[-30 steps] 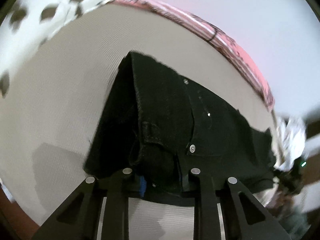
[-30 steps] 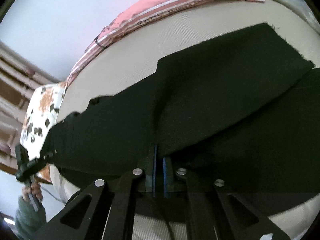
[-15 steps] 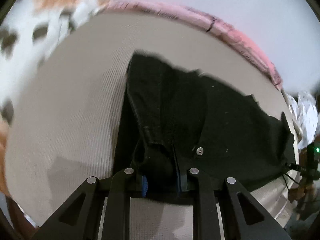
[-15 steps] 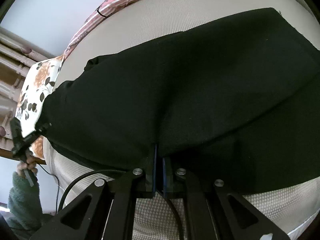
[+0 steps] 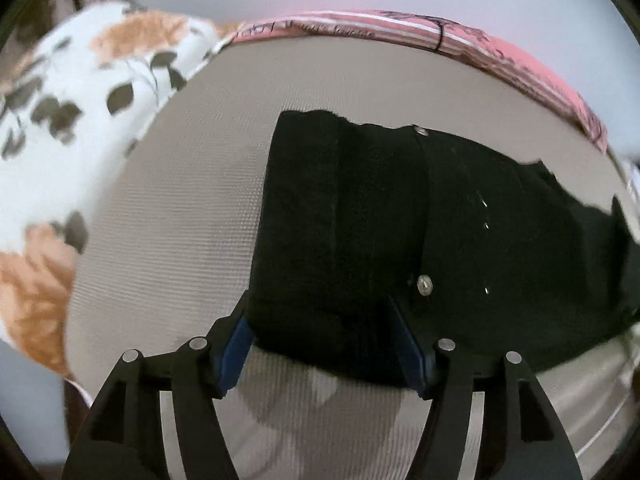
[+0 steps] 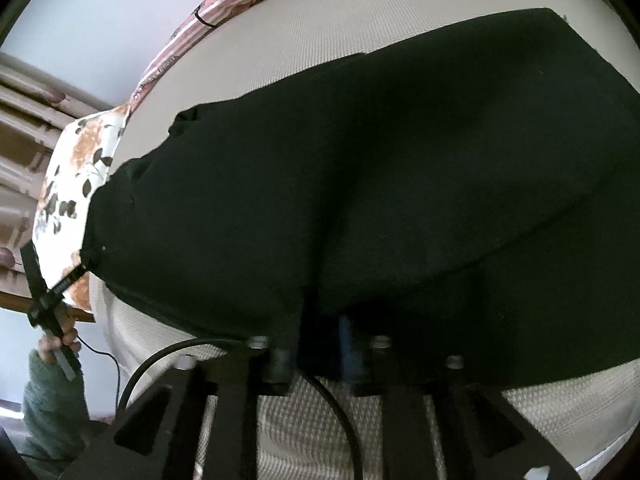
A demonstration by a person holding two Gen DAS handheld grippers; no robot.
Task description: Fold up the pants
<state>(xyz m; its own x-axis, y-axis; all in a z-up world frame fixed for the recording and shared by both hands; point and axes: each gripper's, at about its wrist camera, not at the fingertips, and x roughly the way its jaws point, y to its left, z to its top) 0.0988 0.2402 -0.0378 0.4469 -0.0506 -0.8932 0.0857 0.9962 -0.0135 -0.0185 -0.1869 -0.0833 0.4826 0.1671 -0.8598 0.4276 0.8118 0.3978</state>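
Black pants [image 5: 400, 224] lie flat on a beige mattress [image 5: 192, 208], folded lengthwise, with the waistband and its metal button [image 5: 424, 285] toward the left gripper. My left gripper [image 5: 326, 344] is open, its blue-padded jaws straddling the waistband edge without pinching it. In the right wrist view the pants [image 6: 380, 180] fill most of the frame. My right gripper [image 6: 322, 344] has its jaws parted a little at the near fabric edge; the cloth hangs over the tips and the view is blurred there.
A white floral pillow [image 5: 68, 152] lies left of the pants. A pink striped cloth [image 5: 500, 52] runs along the mattress's far edge by the wall. A black cable [image 6: 168, 360] loops near the right gripper. The left gripper and hand [image 6: 52, 320] show at the mattress corner.
The pants were lowered flat onto the mattress. My left gripper opened and let go of the waistband. My right gripper's jaws parted from their tight pinch on the fabric.
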